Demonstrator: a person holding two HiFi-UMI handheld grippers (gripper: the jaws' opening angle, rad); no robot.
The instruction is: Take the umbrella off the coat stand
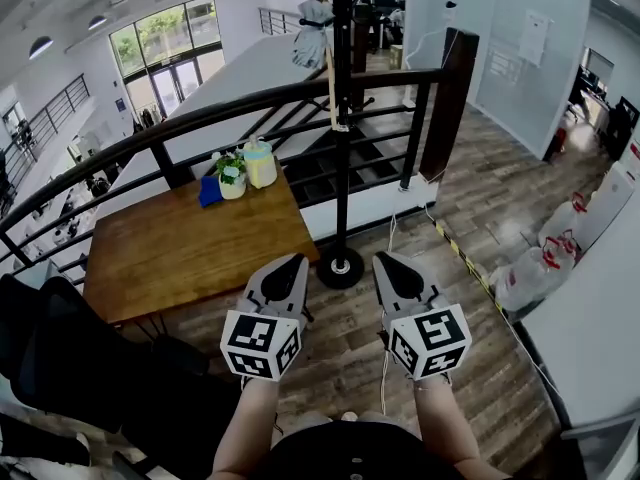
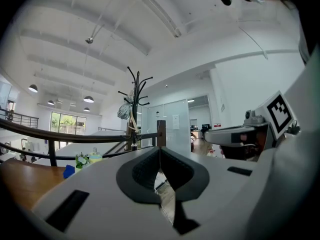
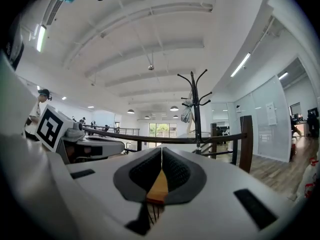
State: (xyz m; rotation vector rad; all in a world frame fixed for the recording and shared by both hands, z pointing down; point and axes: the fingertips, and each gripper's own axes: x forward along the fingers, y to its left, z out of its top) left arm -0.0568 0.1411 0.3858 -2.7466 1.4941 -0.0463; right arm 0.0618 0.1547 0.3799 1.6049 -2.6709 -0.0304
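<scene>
Umbrella point(image 1: 313, 33) hanging high on coat stand point(image 1: 342, 148); left hand-held gripper point(image 1: 296, 260) and right hand-held gripper point(image 1: 380, 259) hovering clenched, holding nothing

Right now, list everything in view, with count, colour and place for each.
coat stand: one, black, on the floor by the table's corner, against the railing
umbrella: one, grey, hanging near the stand's top
table: one, brown wood, left of the stand
potted plant: one, green in a white pot, table's far edge
bottle: one, pale yellow, right beside the plant
blue thing: one, blue, left of the plant; too small to identify
railing: one, black with a dark wooden post, behind the table
chair: one, black, lower left
bags: a few, white with red, on the floor at right
left gripper: one, grey, shut and empty, low centre
right gripper: one, grey, shut and empty, beside it
</scene>
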